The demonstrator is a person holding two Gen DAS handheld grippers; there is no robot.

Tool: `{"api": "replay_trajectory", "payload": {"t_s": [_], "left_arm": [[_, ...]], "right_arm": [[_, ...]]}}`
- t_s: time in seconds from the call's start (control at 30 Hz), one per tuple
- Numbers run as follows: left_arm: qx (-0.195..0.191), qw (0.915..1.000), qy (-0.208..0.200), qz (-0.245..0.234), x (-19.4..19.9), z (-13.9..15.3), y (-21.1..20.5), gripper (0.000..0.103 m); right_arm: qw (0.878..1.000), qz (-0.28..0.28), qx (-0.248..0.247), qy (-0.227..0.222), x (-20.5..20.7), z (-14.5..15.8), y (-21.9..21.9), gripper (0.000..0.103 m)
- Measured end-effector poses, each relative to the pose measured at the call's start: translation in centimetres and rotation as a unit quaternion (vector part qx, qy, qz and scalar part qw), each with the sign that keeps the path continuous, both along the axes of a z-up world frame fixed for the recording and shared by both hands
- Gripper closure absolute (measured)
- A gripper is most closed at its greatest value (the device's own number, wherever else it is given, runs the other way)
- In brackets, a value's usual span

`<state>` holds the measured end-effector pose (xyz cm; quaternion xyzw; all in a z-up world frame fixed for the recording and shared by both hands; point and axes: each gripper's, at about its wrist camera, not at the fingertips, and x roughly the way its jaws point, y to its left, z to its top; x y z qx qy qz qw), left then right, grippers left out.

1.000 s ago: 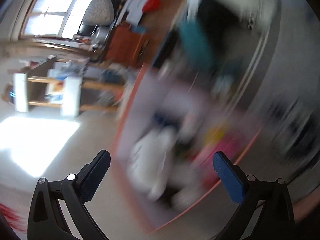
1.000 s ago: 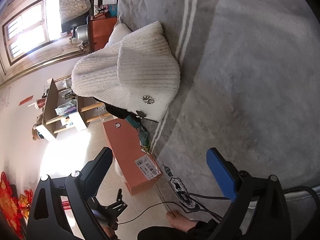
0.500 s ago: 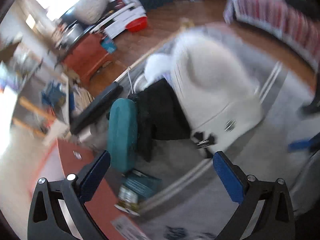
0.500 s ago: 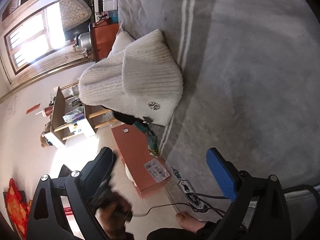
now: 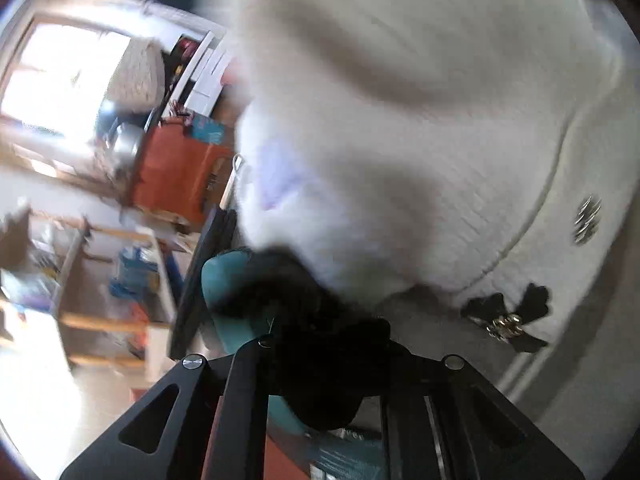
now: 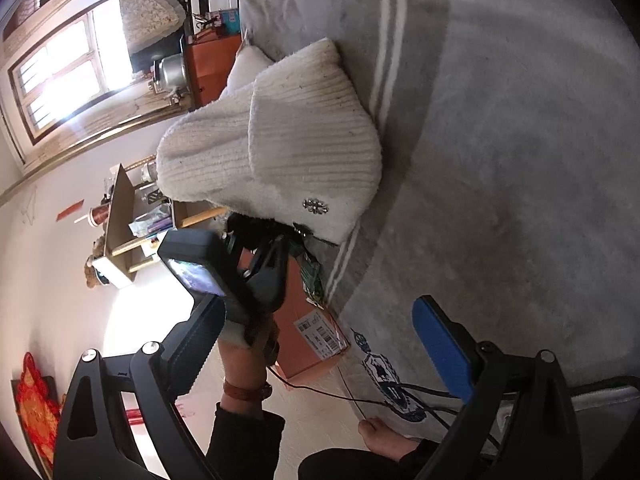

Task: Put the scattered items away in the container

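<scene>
Your left gripper (image 5: pixel 324 364) has swung down from the orange cardboard box (image 6: pixel 316 332) and pinched a black fabric item (image 5: pixel 316 320), low centre, beside the white knitted hat (image 6: pixel 280 152). Next, carry it boxward. Your right gripper's (image 6: pixel 320 344) jaws stand spread, empty.

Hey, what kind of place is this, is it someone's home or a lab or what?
Most likely a lived-in room of a home. A grey rug covers the floor with a white knit hat lying on it, a metal cooking pot stands by the window, and a cluttered low shelf sits against the wall.

White hat (image 5: pixel 420 128) blurred, edge-cropped
</scene>
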<state>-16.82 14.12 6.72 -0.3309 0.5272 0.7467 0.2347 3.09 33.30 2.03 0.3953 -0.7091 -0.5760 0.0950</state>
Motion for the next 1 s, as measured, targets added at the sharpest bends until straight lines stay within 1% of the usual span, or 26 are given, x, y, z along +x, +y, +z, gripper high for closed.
{"api": "replay_trajectory", "payload": {"t_s": [0.07,0.13,0.2,0.27,0.37,0.4,0.47,0.5,0.57,0.6,0.63,0.67,0.7,0.73,0.77,0.8,0.83,0.87,0.9,0.97,1.0], "left_arm": [[0.021,0.9997,0.000,-0.011,1.0,2.7,-1.4,0.094],[0.062,0.9978,-0.002,-0.024,2.6,6.3,-3.2,0.094],[0.110,0.9935,-0.007,-0.028,4.0,10.6,-5.4,0.094],[0.159,0.9871,-0.003,-0.016,5.4,15.4,-8.2,0.094],[0.210,0.9775,0.014,0.018,6.6,22.0,-12.6,0.094],[0.221,0.9746,0.019,0.032,6.6,23.9,-14.1,0.094],[0.233,0.9695,0.042,0.062,6.4,27.4,-17.7,0.094],[0.234,0.9677,0.056,0.077,6.1,28.7,-19.3,0.094],[0.231,0.9613,0.090,0.121,5.2,30.8,-23.2,0.092],[0.223,0.9581,0.107,0.144,4.5,31.1,-24.9,0.088],[0.197,0.9575,0.118,0.174,3.2,30.6,-26.6,0.083],[0.162,0.9581,0.119,0.204,1.8,29.6,-28.1,0.064],[0.126,0.9582,0.108,0.233,0.5,28.1,-29.5,0.030],[0.085,0.9579,0.086,0.260,-0.8,26.0,-31.0,0.016],[0.051,0.9575,0.064,0.276,-1.6,24.2,-32.4,0.007],[0.024,0.9579,0.051,0.282,-2.0,22.8,-33.4,0.007],[-0.007,0.9573,0.046,0.285,-2.2,21.5,-34.3,0.007],[-0.028,0.9549,0.048,0.292,-2.3,20.6,-34.9,0.007],[-0.033,0.9517,0.047,0.302,-2.3,20.3,-35.4,0.007],[-0.023,0.9452,0.042,0.323,-2.4,20.5,-36.2,0.007],[-0.018,0.9437,0.043,0.328,-2.3,20.7,-36.1,0.007]], "right_arm": [[1.000,-0.004,0.005,0.002,0.1,0.2,0.2,0.008],[1.000,-0.008,0.006,0.005,0.3,0.3,0.2,0.008],[1.000,-0.008,0.006,0.006,0.3,0.4,0.2,0.008],[1.000,-0.007,0.005,0.005,0.3,0.5,0.1,0.008],[1.000,-0.010,0.005,0.001,0.4,0.5,0.0,0.008],[1.000,-0.011,0.005,-0.001,0.5,0.5,0.1,0.008],[1.000,-0.014,0.007,-0.003,0.8,0.5,0.1,0.008],[1.000,-0.015,0.008,-0.005,0.9,0.5,0.2,0.008],[1.000,-0.016,0.009,-0.006,1.0,0.6,0.2,0.008],[1.000,-0.016,0.011,-0.008,1.0,0.5,0.2,0.008],[1.000,-0.016,0.012,-0.009,1.0,0.5,0.2,0.008],[1.000,-0.015,0.012,-0.011,1.0,0.4,0.1,0.008],[1.000,-0.013,0.013,-0.013,0.9,0.3,0.1,0.008],[1.000,-0.013,0.013,-0.016,0.9,0.2,0.1,0.008],[1.000,-0.013,0.013,-0.019,0.9,0.1,0.1,0.008],[1.000,-0.013,0.013,-0.022,1.0,-0.1,0.2,0.008],[1.000,-0.013,0.012,-0.024,1.1,-0.2,0.2,0.008],[1.000,-0.014,0.011,-0.025,1.2,-0.3,0.2,0.008],[1.000,-0.015,0.010,-0.026,1.2,-0.3,0.3,0.008],[0.999,-0.016,0.011,-0.026,1.2,-0.3,0.4,0.008],[0.999,-0.016,0.012,-0.026,1.1,-0.3,0.4,0.008]]}}
